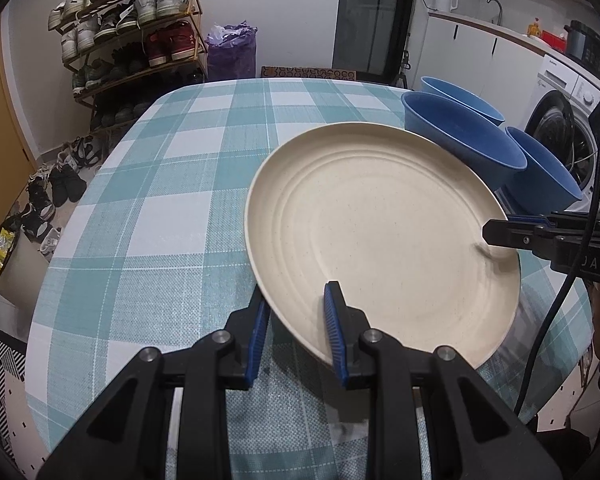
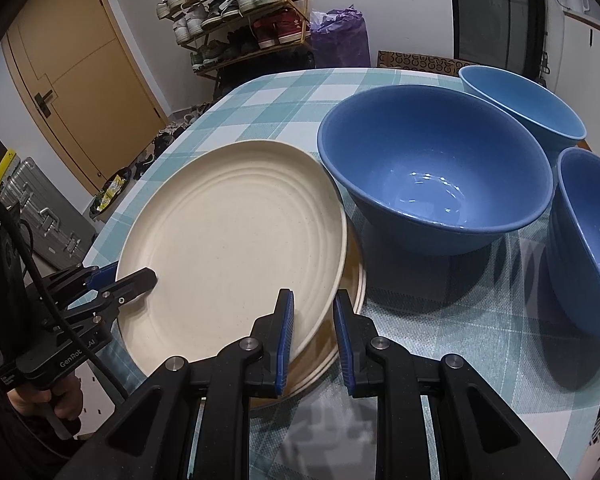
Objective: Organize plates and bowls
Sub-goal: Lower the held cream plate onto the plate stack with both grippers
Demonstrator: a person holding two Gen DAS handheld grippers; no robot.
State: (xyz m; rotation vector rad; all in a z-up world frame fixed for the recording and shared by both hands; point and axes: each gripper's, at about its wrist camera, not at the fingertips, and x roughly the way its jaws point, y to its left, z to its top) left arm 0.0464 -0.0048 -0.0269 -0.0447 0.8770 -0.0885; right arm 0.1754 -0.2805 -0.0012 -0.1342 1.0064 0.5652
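Both hand-held grippers, left (image 1: 296,312) "GenRobot.AI", right (image 2: 312,320), grip cream plate (image 2: 228,236).

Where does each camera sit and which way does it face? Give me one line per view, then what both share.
Left wrist: behind the left gripper, facing across the checked table toward the shoe rack; its fingers straddle the cream plate's near rim; the right gripper reaches in from the right.
Right wrist: behind the right gripper, facing the plate and blue bowls; the left gripper and left hand show at left.
Shared: plate, bowls, table, shoe rack, both grippers.
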